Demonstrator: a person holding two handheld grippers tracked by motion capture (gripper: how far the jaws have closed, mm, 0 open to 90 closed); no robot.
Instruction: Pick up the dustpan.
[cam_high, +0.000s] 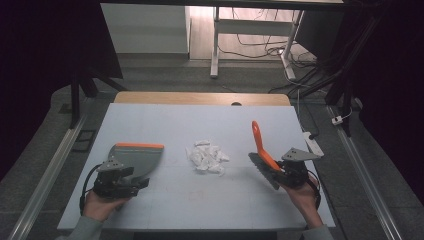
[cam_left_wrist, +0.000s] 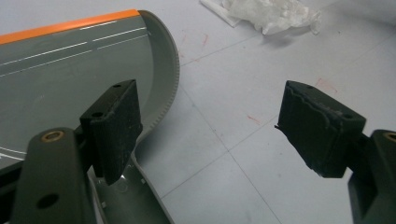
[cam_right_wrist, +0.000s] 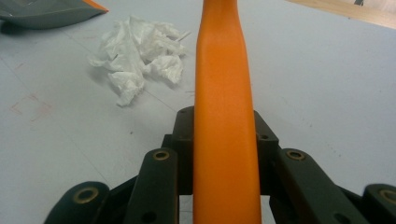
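The brush (cam_high: 262, 152) has an orange handle and grey bristles and stands tilted at the right of the worktop (cam_high: 200, 200), handle rising up and away. The right gripper (cam_high: 290, 172) has its 2 jaws clamped on that handle. The right gripper view shows the handle (cam_right_wrist: 224, 116) running straight up between the black jaws, pressed on both sides, a detail the high view is too small to give.

The dustpan (cam_high: 137, 157), grey with an orange edge, lies flat at the left. The left gripper (cam_high: 120, 182) is at its near end. The left gripper view shows the jaws wide apart: one pad over the dustpan's (cam_left_wrist: 70, 70) toothed rim, the other over bare worktop, nothing gripped.

Between the 2 tools lies a heap of crumpled white paper (cam_high: 206, 157), apart from both.
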